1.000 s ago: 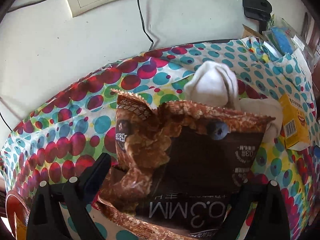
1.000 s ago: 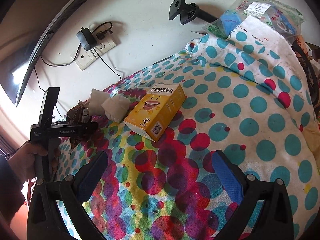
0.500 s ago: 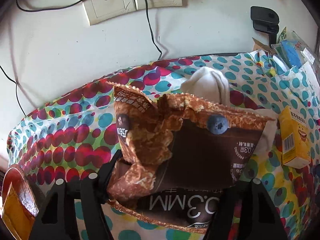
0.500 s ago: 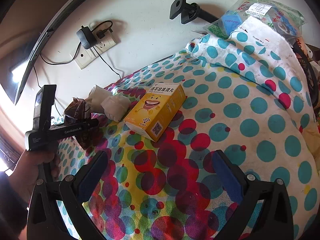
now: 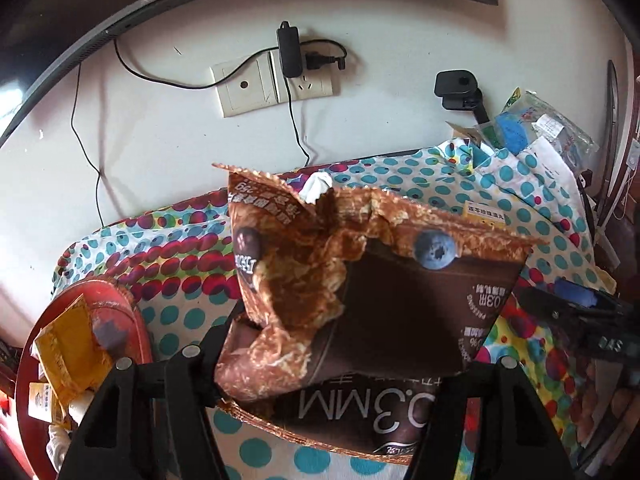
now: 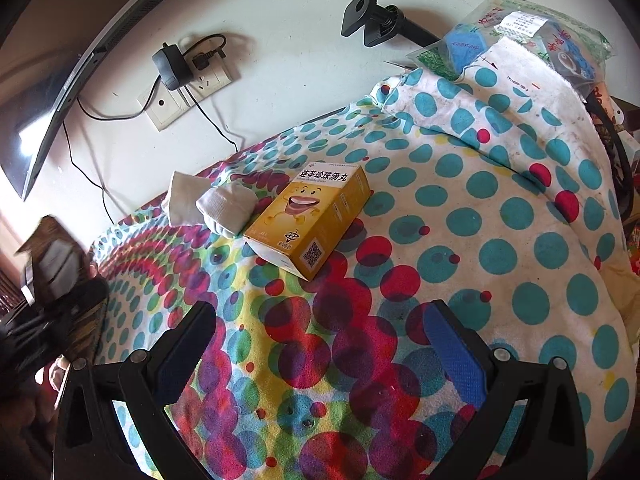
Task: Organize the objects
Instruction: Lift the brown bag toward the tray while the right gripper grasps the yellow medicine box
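Note:
A crumpled brown snack bag [image 5: 360, 300] with a blueberry picture hangs lifted above the spotted cloth [image 5: 168, 248], and my left gripper [image 5: 340, 360] is shut on its lower part. In the right wrist view that gripper shows only as a dark blur [image 6: 52, 280] at the left edge. My right gripper [image 6: 320, 316] stands open over the cloth [image 6: 500, 220], nothing between its blue pads. Ahead of it lie a yellow box [image 6: 316, 216] and white rolled socks [image 6: 224, 204] touching the box's left side. The bag hides most of both in the left wrist view.
A red round container [image 5: 128, 304] holding yellow packets [image 5: 68, 344] sits at the lower left. On the wall are an outlet with a charger [image 5: 292, 76] and cables. A black clamp mount [image 6: 368, 20] and a plastic bag of packets [image 6: 520, 28] lie at the far right.
My left gripper closed on the snack bag, then rose and drew back to the left with it, bringing the red container into view. The right gripper stayed still.

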Available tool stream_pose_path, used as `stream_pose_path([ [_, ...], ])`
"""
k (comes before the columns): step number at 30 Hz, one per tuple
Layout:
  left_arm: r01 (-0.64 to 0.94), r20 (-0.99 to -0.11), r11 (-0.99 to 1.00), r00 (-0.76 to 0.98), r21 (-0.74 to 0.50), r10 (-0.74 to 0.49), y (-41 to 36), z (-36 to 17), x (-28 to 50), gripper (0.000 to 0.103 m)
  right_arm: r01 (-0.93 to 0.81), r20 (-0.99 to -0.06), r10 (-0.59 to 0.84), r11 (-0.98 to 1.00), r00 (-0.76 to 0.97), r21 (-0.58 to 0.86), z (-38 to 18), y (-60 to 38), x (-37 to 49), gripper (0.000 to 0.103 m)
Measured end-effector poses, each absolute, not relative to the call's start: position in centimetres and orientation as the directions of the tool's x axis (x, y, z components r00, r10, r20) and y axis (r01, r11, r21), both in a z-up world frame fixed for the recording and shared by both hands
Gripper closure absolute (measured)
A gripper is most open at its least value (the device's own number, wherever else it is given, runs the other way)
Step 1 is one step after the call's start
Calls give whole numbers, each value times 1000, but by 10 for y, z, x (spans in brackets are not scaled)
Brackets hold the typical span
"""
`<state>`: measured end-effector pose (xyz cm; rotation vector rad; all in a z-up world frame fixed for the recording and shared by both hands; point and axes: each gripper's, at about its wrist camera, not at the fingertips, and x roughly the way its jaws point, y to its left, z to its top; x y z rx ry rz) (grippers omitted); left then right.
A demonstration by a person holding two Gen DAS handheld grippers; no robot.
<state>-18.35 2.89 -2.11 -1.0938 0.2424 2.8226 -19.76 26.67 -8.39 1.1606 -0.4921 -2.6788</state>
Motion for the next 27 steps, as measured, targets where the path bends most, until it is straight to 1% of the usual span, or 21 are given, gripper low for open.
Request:
stream_pose_path([
  [5, -99, -646, -994, -762, 51, 42, -2, -6, -141, 37, 32, -691, -266, -943, -672, 332, -86, 262, -199, 0],
  [8, -54, -634, -998, -773, 32, 21, -27, 0, -121, 37, 28, -710, -235, -956, -663, 291, -87, 257, -201, 0],
  [12, 9, -614, -1000, -789, 15, -17, -62, 6, -94, 37, 23, -754, -158, -982, -638, 186, -90, 244, -204, 0],
  [15, 44, -593, -999, -804, 27, -52, -81, 8, -77, 37, 4, -778, -89, -994, -622, 111, -90, 237, -208, 0],
  [18, 74, -579, -997, -811, 38, -82, -97, 8, -68, 37, -22, -764, -96, -989, -639, 143, -82, 238, -214, 0],
  [20, 97, -573, -995, -815, 23, -92, -111, 8, -62, 37, -44, -764, -92, -987, -639, 156, -75, 234, -224, 0],
  [22, 112, -574, -994, -814, -2, -91, -122, 7, -58, 37, -67, -775, -64, -988, -629, 136, -72, 226, -238, 0],
  [25, 126, -562, -992, -821, 0, -104, -132, 8, -50, 37, -84, -771, -31, -990, -636, 109, -64, 208, -255, 0],
  [27, 132, -557, -991, -823, -5, -106, -136, 8, -45, 36, -106, -771, 19, -992, -637, 63, -63, 194, -265, 1],
])
